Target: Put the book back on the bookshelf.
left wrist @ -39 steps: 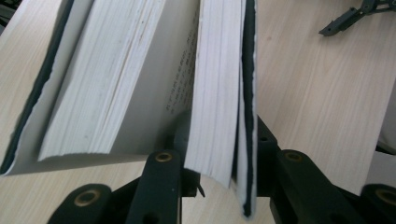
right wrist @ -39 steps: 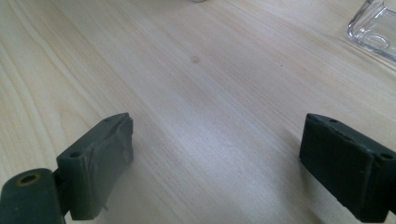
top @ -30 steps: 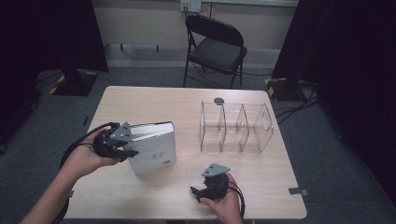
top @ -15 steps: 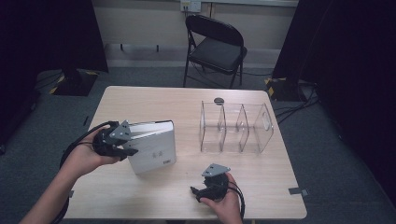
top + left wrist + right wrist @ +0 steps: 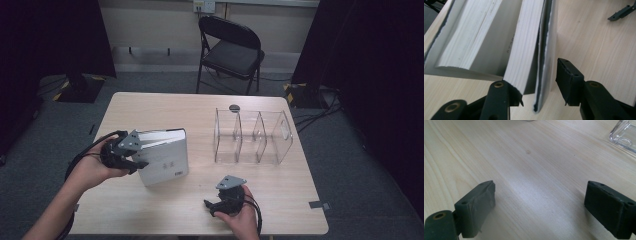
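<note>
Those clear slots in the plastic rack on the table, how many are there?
3. The clear rack stands on the table's right half; its slots run side by side: left, middle, right. All look empty.

- The high view looks forward and down from above the near edge of the table (image 5: 200, 107), far enough to take in all four edges.
- The left gripper view sits low and close — facing a book's (image 5: 524, 50) page edges.
- The right gripper view skims bare tabletop; both share it with the high view.
</note>
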Demonstrator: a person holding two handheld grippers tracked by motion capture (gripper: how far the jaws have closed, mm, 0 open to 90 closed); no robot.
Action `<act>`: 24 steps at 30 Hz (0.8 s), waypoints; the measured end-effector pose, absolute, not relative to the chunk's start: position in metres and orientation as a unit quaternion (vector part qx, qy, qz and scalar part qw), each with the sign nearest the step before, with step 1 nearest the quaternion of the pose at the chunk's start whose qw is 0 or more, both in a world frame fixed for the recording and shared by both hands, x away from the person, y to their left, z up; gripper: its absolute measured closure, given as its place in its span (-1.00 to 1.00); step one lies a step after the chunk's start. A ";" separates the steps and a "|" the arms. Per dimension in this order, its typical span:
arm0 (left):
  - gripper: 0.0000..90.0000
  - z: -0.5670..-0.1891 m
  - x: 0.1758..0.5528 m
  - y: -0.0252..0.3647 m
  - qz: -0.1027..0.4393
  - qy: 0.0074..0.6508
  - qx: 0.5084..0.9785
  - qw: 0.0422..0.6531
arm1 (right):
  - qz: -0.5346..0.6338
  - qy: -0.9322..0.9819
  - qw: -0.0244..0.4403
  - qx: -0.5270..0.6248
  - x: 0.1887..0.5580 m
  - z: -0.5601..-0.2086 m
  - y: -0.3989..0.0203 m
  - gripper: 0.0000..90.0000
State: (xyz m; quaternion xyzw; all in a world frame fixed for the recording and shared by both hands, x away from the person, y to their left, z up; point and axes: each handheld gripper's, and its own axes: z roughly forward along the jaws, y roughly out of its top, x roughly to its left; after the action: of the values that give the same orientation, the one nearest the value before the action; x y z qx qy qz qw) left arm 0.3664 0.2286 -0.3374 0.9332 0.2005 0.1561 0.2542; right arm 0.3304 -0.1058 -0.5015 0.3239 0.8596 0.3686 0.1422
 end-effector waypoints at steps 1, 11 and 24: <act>0.25 -0.338 0.366 0.229 0.155 0.200 0.933 0.256 | 0.368 0.859 0.142 0.325 0.330 -0.501 -0.106 -0.80; 0.11 -0.338 0.366 0.230 0.146 0.200 0.936 0.248 | 0.344 0.867 0.137 0.334 0.329 -0.496 -0.101 -0.71; 0.03 -0.344 0.362 0.241 0.146 0.221 0.926 0.270 | 0.331 0.889 0.103 0.298 0.344 -0.475 -0.089 -0.66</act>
State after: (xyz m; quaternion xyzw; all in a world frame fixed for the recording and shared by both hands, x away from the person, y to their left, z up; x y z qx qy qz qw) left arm 0.3617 0.2406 -0.3440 0.9256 0.2211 0.1465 0.2700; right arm 0.3435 -0.0894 -0.4746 0.2984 0.8891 0.3314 0.1032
